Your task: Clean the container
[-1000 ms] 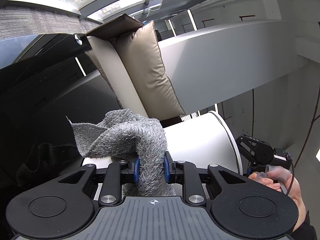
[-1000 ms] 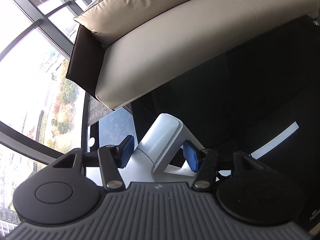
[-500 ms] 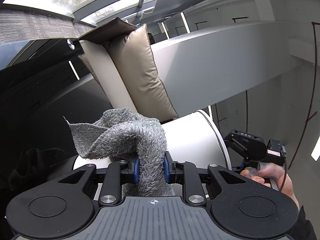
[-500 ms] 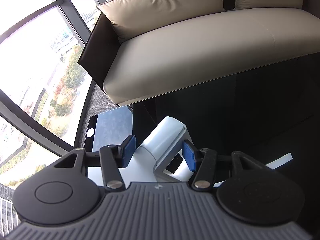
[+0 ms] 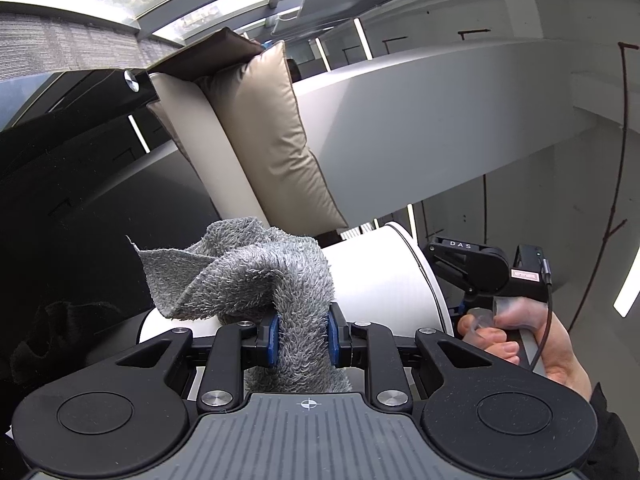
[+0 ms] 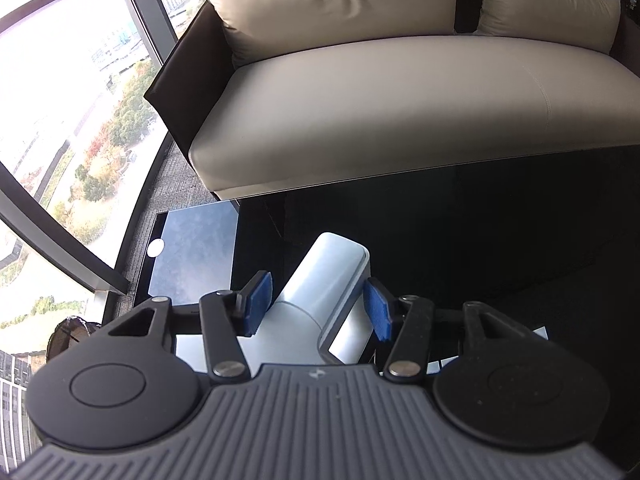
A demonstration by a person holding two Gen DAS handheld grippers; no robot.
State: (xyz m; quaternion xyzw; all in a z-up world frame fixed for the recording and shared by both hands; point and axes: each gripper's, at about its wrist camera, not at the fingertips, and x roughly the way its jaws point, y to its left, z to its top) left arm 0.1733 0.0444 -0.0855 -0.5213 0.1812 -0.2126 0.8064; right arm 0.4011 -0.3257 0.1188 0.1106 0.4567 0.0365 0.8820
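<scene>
My left tongs (image 5: 301, 334) pinch one grey fluffy towel cloth (image 5: 256, 276) between their two blue pads (image 5: 273, 334), pressed in on the fabric from both sides. The cloth bunches above the pads and flares out to one side in a flat corner, and a tail of it hangs down behind the tongs' body. Directly behind the cloth lies the single white cylindrical plastic container (image 5: 376, 276), tipped on its side, its ribbed wall touching or nearly touching the cloth; I cannot tell which.

My right tongs (image 6: 316, 306) are spread wide around the container's white handle-like part (image 6: 324, 280), one blue pad (image 6: 256, 300) on each side of it. The pad toward the window sits close against the white plastic; the other stands a little off it, so this is a loose straddle, not a firm squeeze. In the left wrist view my right hand (image 5: 532, 340) wraps the black grip of those tongs (image 5: 480, 268) just beside the container's rim.

Under the container stretches one glossy black glass desk (image 6: 480, 240). Beyond the container stands one cream leather sofa (image 6: 400, 104) with two cream cushions (image 6: 340, 4) against its back. To the side of the sofa, large windows (image 6: 60, 100) show trees and buildings far below.
</scene>
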